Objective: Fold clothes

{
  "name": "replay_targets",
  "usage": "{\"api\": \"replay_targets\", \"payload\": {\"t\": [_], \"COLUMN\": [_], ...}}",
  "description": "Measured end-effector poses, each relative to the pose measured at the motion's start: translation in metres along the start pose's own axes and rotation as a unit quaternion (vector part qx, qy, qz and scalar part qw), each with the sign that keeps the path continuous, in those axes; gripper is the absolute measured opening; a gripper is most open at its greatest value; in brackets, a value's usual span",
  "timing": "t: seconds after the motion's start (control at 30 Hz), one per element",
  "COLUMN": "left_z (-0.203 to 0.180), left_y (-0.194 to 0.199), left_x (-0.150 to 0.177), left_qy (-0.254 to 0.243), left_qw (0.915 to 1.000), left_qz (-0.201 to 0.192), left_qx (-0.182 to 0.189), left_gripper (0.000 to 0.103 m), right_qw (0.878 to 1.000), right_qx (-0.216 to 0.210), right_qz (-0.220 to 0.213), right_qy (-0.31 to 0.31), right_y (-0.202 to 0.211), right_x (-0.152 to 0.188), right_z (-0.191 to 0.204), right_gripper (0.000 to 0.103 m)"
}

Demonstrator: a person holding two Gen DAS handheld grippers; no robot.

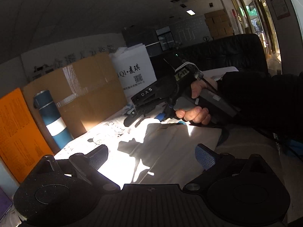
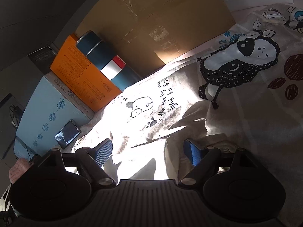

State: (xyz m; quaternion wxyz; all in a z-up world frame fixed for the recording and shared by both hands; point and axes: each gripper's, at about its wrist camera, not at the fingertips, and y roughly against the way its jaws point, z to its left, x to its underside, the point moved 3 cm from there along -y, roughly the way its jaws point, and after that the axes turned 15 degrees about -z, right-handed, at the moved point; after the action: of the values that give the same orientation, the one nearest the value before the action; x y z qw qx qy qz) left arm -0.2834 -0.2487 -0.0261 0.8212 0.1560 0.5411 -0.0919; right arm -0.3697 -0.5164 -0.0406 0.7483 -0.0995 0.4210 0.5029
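Two views, left wrist then right; left wrist view: left gripper [image 1: 151,158] spread wide, nothing between its pads, hovering low over a pale grey garment [image 1: 170,151] lying fairly flat on the printed sheet [image 1: 98,138]; hard sun patch and shadows cross the cloth; right gripper [image 1: 132,113] seen from the side, held in a hand [image 1: 193,111], nose tipped down to the far end of the garment, whether touching I can't tell; brown box [image 1: 85,87], orange box [image 1: 17,132] and blue flask [image 1: 51,117] stand along the sheet's edge.

Right wrist view: right gripper [image 2: 149,151] also wide apart, gripping nothing, hanging over rumpled light cloth [image 2: 170,147], a raised fold running between the fingers; dog print [image 2: 240,60] beyond; phone [image 2: 67,136] at left.

Stage unclear, garment could be laid out for folding or part-folded; for a clean fold, judgement: pinch one layer at a corner or hem, both sides level, avoid catching the sheet beneath.
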Motion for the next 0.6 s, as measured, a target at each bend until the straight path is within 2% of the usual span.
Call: {"api": "replay_targets", "payload": {"t": [0.07, 0.13, 0.2, 0.23, 0.3, 0.37, 0.4, 0.43, 0.47, 0.5, 0.53, 0.6], "left_z": [-0.024, -0.045, -0.062, -0.069, -0.074, -0.067, -0.062, -0.057, -0.052, -0.045, -0.041, -0.037], "left_y": [-0.015, -0.032, -0.047, -0.054, -0.064, -0.073, -0.077, -0.081, -0.083, -0.082, -0.081, -0.078], "left_x": [-0.002, -0.003, -0.003, -0.002, -0.003, -0.003, -0.002, -0.002, -0.001, -0.001, -0.002, -0.003], "left_qy": [-0.025, -0.058, -0.086, -0.1, -0.112, -0.097, -0.085, -0.073, -0.053, -0.026, -0.005, 0.017], "left_qw": [0.9992, 0.9972, 0.9941, 0.9925, 0.9918, 0.9939, 0.9951, 0.9961, 0.9971, 0.9975, 0.9971, 0.9967], "left_qz": [0.004, 0.01, 0.019, 0.02, 0.014, 0.022, 0.028, 0.035, 0.04, 0.042, 0.044, 0.04], "left_qx": [0.032, 0.047, 0.064, 0.068, 0.06, 0.048, 0.042, 0.036, 0.037, 0.051, 0.061, 0.069], "left_gripper": [0.1, 0.1, 0.1, 0.1, 0.1, 0.099, 0.094, 0.082, 0.077, 0.059, 0.037, 0.02], "right_qw": [1.0, 1.0, 1.0, 0.999, 0.999, 0.999, 0.999, 0.999, 0.999, 0.999, 0.999, 0.999], "right_qx": [-0.009, -0.018, -0.027, -0.031, -0.036, -0.03, -0.027, -0.024, -0.023, -0.023, -0.023, -0.023], "right_qz": [0.002, 0.004, 0.005, 0.006, 0.006, 0.005, 0.003, 0.001, -0.002, -0.006, -0.011, -0.018], "right_qy": [0.004, 0.007, 0.011, 0.013, 0.018, 0.027, 0.029, 0.031, 0.03, 0.028, 0.025, 0.024], "right_y": [0.0, 0.001, 0.001, 0.001, 0.002, 0.002, 0.003, 0.003, 0.004, 0.006, 0.008, 0.011], "right_x": [0.002, 0.004, 0.006, 0.006, 0.008, 0.008, 0.008, 0.008, 0.007, 0.006, 0.005, 0.004], "right_z": [0.001, 0.003, 0.004, 0.005, 0.006, 0.008, 0.008, 0.007, 0.007, 0.006, 0.004, 0.003], "right_gripper": [0.075, 0.07, 0.062, 0.055, 0.051, 0.046, 0.045, 0.042, 0.038, 0.036, 0.033, 0.029]}}
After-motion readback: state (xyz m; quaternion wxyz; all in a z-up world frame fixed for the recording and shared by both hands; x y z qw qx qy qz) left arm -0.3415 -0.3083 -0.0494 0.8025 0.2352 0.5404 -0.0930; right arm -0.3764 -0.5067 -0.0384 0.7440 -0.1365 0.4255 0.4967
